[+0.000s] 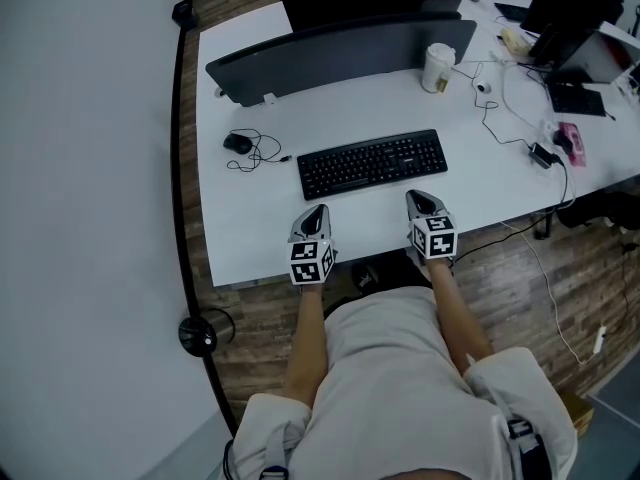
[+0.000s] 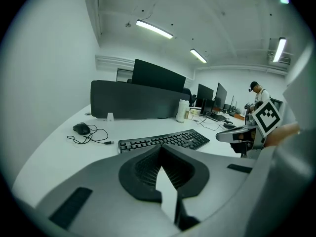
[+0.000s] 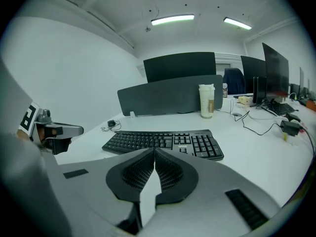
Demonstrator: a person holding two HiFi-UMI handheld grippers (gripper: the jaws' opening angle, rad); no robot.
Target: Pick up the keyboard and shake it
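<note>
left tongs (image 1: pixel 319 210), right tongs (image 1: pixel 416 198): closed, empty | keyboard (image 1: pixel 372 163) flat on white desk (image 1: pixel 250 230) | wood floor (image 1: pixel 520 268)

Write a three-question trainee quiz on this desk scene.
1. True or false: the keyboard is lifted off the desk.
2. In the head view, what lies left of the keyboard? A) wired mouse B) stapler C) notebook
3. Fill in: the left gripper and right gripper both have jaws that are ____.
Key: 1 false, it lies flat on the desk. 2 A. 3 shut, with nothing between them.
</note>
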